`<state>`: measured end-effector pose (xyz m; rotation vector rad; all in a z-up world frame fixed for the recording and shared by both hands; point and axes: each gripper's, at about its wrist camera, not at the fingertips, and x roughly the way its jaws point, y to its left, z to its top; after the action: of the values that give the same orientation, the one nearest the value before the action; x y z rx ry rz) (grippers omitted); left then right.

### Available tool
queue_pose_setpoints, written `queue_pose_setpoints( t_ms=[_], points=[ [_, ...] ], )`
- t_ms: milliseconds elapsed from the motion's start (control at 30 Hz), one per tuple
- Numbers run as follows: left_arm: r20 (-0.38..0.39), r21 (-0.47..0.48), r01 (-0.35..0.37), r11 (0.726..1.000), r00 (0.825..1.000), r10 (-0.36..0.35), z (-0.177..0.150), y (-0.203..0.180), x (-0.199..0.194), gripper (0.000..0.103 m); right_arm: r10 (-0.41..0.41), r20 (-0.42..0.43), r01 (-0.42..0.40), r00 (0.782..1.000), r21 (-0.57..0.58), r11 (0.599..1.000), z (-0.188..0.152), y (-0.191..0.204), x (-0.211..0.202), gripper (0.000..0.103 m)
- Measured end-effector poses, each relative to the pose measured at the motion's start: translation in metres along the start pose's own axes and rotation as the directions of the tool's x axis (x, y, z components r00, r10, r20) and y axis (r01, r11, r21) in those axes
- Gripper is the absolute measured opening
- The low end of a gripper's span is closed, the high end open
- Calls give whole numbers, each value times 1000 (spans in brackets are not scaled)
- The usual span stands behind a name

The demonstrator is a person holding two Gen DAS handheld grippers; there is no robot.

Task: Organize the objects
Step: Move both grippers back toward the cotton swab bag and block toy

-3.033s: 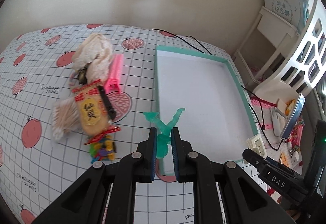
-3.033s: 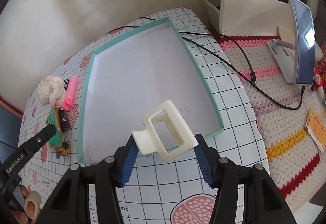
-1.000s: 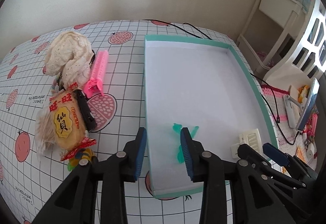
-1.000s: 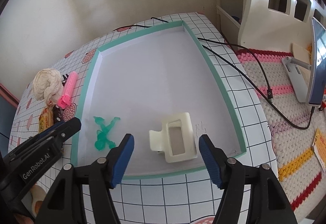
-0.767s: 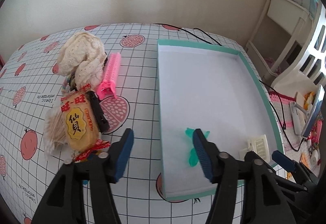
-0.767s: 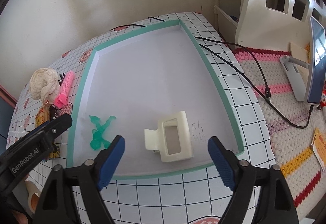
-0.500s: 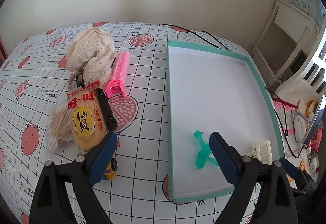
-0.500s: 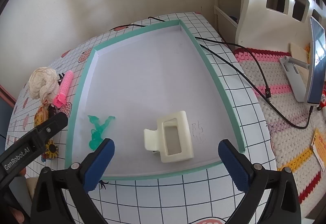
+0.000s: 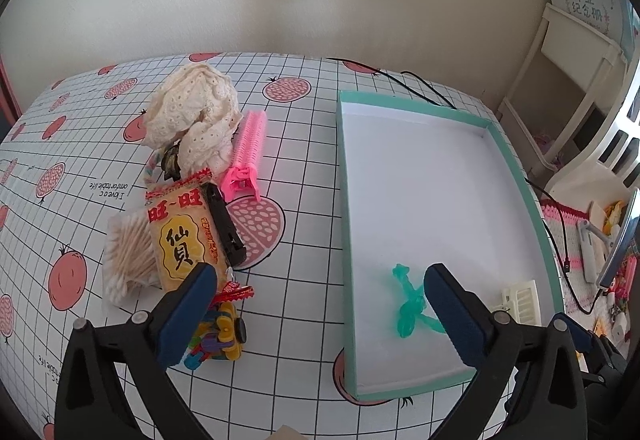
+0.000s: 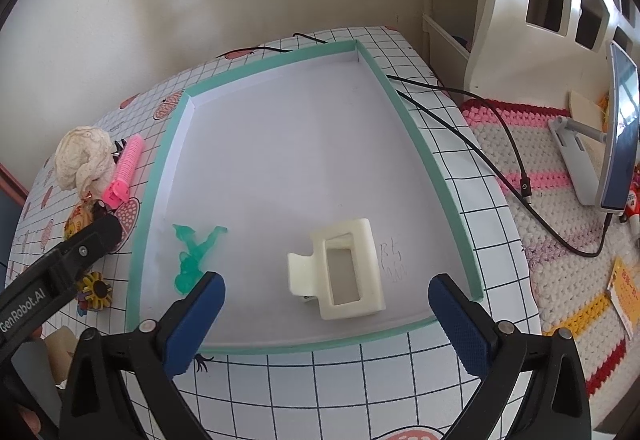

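**Left wrist view: two things are in the tray, more wait on the table**

Left wrist view shows the left gripper (image 9: 316,304) spread wide, holding nothing. It hangs over the table edge of the green tray (image 9: 345,199). The right gripper (image 10: 326,314) is wide too, and empty.

Inside the tray lie the green toy figure (image 9: 406,304) and the cream hair clip (image 10: 344,274), a little apart from each other.

The pile still to sort sits to the left of the tray: the snack packet (image 9: 182,236), the bag of cotton swabs (image 9: 128,260), the pink comb (image 9: 248,151), the lace cloth (image 9: 196,115) and the colourful toy (image 9: 218,336) close under the left gripper.

I think the next job is to pick one thing from the pile. The colourful toy is nearest. It would be best to come straight down, with one finger on each side, and squeeze gently. The snack packet touches the swabs, so grabbing it could drag them along.

The table has a white cloth with black squares and red fruit. Black cables (image 10: 480,155) run off the right side. A white shelf (image 10: 540,7) stands by the wall.
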<state>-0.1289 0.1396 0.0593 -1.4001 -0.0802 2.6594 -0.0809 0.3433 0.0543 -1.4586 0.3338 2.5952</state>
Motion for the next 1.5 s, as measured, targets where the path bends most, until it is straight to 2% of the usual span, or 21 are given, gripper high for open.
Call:
queue_pose_setpoints(
  t_ms=[233,500,700,967,1200,1500],
  points=[
    [35,-3,-4,1000,999,4,11,21,-13,103,29,42,-29,999,2,1000,5,18,-9,103],
    [62,-88,-34,996,997,40,22,82,-28,103,82,65,-77,995,-77,994,7,75,-13,103],
    [57,-164,-66,984,995,76,19,131,-32,103,125,57,-116,991,-131,985,4,117,-10,103],
    [27,-210,-96,973,994,104,14,176,-30,103,172,16,-165,985,-198,966,-8,166,-1,103],
    [-23,-220,-93,971,996,90,10,191,-16,103,180,-30,-182,983,-235,955,-18,191,10,103],
    [-93,-170,-78,982,994,63,8,180,5,103,179,-77,-193,981,-266,944,-27,207,23,102]
  ],
)
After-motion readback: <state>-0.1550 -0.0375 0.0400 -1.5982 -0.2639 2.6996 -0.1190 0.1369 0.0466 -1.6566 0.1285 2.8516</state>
